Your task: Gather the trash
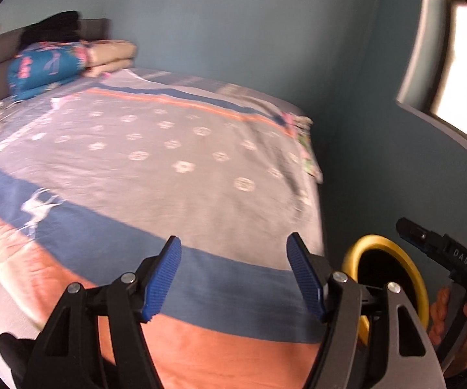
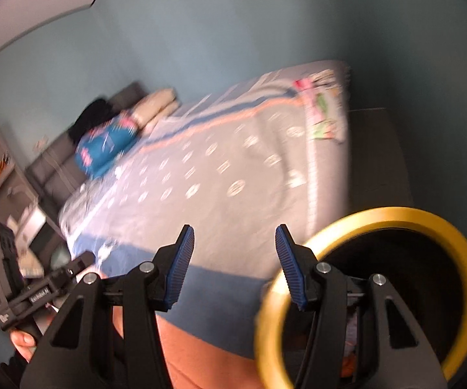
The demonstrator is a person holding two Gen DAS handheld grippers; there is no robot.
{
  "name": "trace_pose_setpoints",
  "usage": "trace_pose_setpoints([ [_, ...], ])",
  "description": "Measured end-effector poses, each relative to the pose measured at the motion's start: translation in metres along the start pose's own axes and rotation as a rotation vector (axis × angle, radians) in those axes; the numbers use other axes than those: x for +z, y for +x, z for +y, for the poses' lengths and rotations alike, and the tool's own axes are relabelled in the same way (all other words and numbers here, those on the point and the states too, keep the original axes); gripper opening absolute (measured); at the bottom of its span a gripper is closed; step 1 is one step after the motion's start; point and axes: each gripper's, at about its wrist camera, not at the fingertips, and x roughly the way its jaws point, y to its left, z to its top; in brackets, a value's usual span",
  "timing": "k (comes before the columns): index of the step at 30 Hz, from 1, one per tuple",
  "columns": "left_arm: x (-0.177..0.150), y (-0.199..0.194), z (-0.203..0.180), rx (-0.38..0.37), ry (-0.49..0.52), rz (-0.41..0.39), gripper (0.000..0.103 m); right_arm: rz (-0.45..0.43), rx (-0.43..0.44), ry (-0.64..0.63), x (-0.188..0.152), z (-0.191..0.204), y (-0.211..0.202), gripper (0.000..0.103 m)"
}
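Observation:
A bin with a yellow rim [image 1: 383,241] [image 2: 395,214] and a dark inside stands at the foot corner of the bed, just right of both grippers. My left gripper [image 1: 233,246] hangs open over the blue band of the bed cover [image 1: 155,162], with nothing between its blue pads. My right gripper [image 2: 234,233] is open too and holds nothing; its right finger overlaps the bin's rim in the right wrist view. A small white scrap [image 2: 116,171] lies near the pillows, too blurred to identify. A hand holds each gripper.
Folded quilts and a blue pillow [image 1: 45,68] lie at the head of the bed against a grey headboard. Blue walls close in behind and to the right, with a window [image 1: 460,64]. A shelf unit [image 2: 0,175] stands left of the bed and a dark cabinet [image 2: 379,149] at its far corner.

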Motion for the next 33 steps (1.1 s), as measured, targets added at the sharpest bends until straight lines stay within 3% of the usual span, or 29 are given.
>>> trace_pose_setpoints([
  [2,0.0,-0.008,0.013,0.03,-0.014,-0.026,0.073,-0.007,-0.02,-0.062,-0.001,0.027,0.008,0.051],
  [3,0.0,-0.016,0.02,0.061,-0.02,-0.054,0.077,-0.017,-0.031,-0.082,-0.002,0.036,0.008,0.056],
  [5,-0.002,-0.029,0.027,0.081,-0.019,-0.095,0.085,-0.063,-0.048,-0.12,-0.006,0.061,0.006,0.075],
  [6,-0.003,-0.037,0.031,0.094,-0.023,-0.119,0.091,-0.078,-0.044,-0.127,-0.011,0.067,0.002,0.089],
  [7,-0.005,-0.043,0.034,0.099,-0.03,-0.14,0.094,-0.102,-0.046,-0.135,-0.014,0.077,-0.001,0.093],
  [10,-0.009,-0.061,0.041,0.116,-0.044,-0.188,0.095,-0.19,-0.073,-0.168,-0.028,0.102,-0.014,0.095],
  [14,-0.016,-0.084,0.041,0.147,-0.03,-0.238,0.095,-0.24,-0.118,-0.197,-0.032,0.128,-0.021,0.095],
  [17,-0.022,-0.103,0.034,0.175,-0.008,-0.299,0.095,-0.282,-0.074,-0.216,-0.04,0.139,-0.033,0.095],
  [19,-0.024,-0.114,0.029,0.193,-0.008,-0.332,0.095,-0.315,-0.091,-0.213,-0.044,0.141,-0.041,0.095],
  [23,-0.027,-0.131,0.023,0.19,-0.021,-0.355,0.095,-0.346,-0.148,-0.213,-0.046,0.147,-0.051,0.095],
  [33,-0.039,-0.145,-0.006,0.251,0.082,-0.447,0.095,-0.362,-0.157,-0.209,-0.055,0.142,-0.06,0.095],
])
